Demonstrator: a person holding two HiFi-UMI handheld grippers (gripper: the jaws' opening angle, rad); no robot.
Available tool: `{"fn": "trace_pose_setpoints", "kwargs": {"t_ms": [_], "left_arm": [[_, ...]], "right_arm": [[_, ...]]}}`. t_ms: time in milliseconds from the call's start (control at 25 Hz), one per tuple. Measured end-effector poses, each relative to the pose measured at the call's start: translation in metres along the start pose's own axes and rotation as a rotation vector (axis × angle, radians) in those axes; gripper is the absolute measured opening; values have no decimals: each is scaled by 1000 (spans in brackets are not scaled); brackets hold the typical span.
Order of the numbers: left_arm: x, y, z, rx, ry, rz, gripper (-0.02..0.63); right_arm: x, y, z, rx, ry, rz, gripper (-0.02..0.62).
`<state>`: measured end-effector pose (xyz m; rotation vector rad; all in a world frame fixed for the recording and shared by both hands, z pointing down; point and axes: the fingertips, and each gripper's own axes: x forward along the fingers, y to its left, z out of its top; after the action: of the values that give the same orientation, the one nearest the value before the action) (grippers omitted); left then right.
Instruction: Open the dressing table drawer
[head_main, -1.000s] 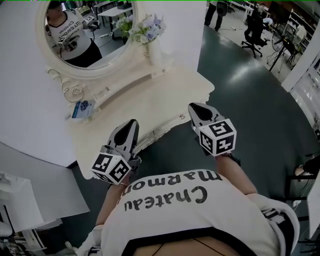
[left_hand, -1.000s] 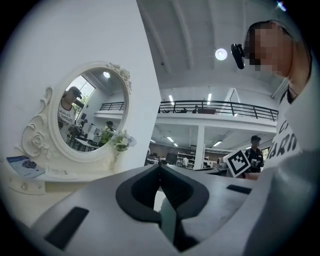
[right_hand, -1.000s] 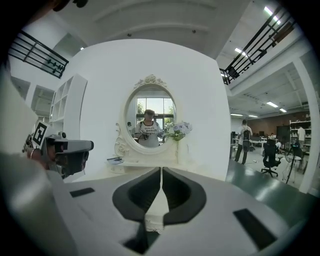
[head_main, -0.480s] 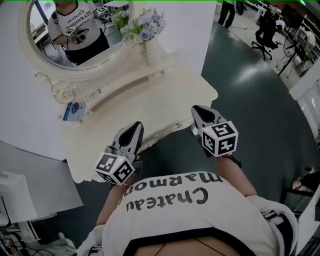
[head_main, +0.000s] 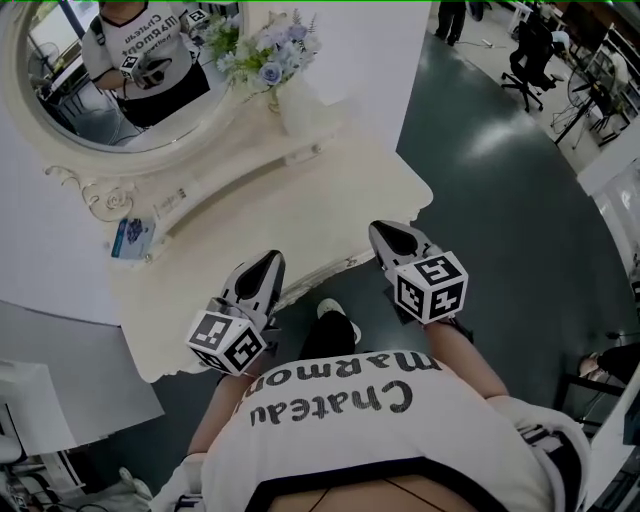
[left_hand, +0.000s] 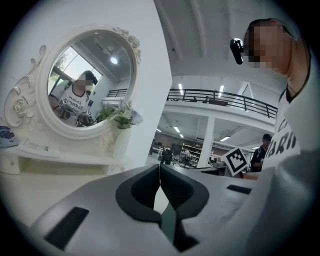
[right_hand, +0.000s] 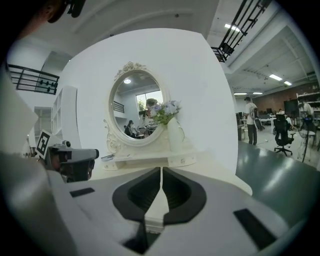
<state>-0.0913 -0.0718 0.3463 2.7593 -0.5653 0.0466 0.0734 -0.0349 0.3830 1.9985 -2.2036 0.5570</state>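
Both tongs pressed together, nothing pinched. Left gripper (head_main: 268, 262) at lower centre-left of the head view, right gripper (head_main: 386, 232) at centre-right. Confirmed in each gripper view: closed right to the tips, only pale tabletop beyond.

Held side by side at the front edge (head_main: 320, 272) of the dressing table (head_main: 330, 195), noses toward the mirror (head_main: 90, 90) in the upper left. Judged a staging pose: closed and empty with no handle engaged yet, and kept at the rim with the drawer probably under that carved edge, between the two tips. Drawer front hidden from above by the overhanging top. No pull visible in any view, so exact place unconfirmed. Small knobbed compartments (right_hand: 182, 161) also noted in the riser below the mirror, centre of the right gripper view. Possible alternative target; cannot tell.

Around:
- Vase (head_main: 295, 105) with flowers (head_main: 265, 55) at top centre, beside the mirror.
- Blue-and-white card (head_main: 130, 238) at left on the tabletop. Vase, flowers and card all well apart from the grippers.
- Shoe (head_main: 335, 312) on the dark floor (head_main: 500, 230) just below the edge, between the grippers.
- Office chair (head_main: 525, 50) far upper right.

In the way: the foot, close under the table edge and likely to block drawer travel. Need to spread the jaws before any pull.
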Motion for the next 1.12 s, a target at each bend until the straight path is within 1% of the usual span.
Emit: {"fn": "trace_pose_setpoints", "kwargs": {"t_ms": [120, 200, 320, 400, 560, 800, 920, 1120], "left_arm": [[21, 8, -4, 0, 27, -21, 23], [38, 17, -3, -5, 31, -34, 23], [69, 41, 2, -33, 31, -38, 23], [90, 57, 2, -42, 53, -32, 23], [123, 75, -5, -42, 99, -44, 23], [152, 115, -7, -75, 97, -1, 23], [162, 132, -11, -80, 97, 18, 23], [168, 154, -17, -116, 113, 66, 24]], "right_arm": [[16, -11, 0, 54, -7, 26, 31], [29, -20, 1, 65, -1, 35, 31], [55, -35, 7, 47, 30, 42, 31], [74, -45, 10, 38, 59, 46, 31], [108, -67, 12, 29, 111, 40, 31], [163, -84, 13, 17, 156, 79, 31], [187, -90, 8, -4, 171, 92, 31], [219, -99, -7, -9, 237, 115, 31]]}}
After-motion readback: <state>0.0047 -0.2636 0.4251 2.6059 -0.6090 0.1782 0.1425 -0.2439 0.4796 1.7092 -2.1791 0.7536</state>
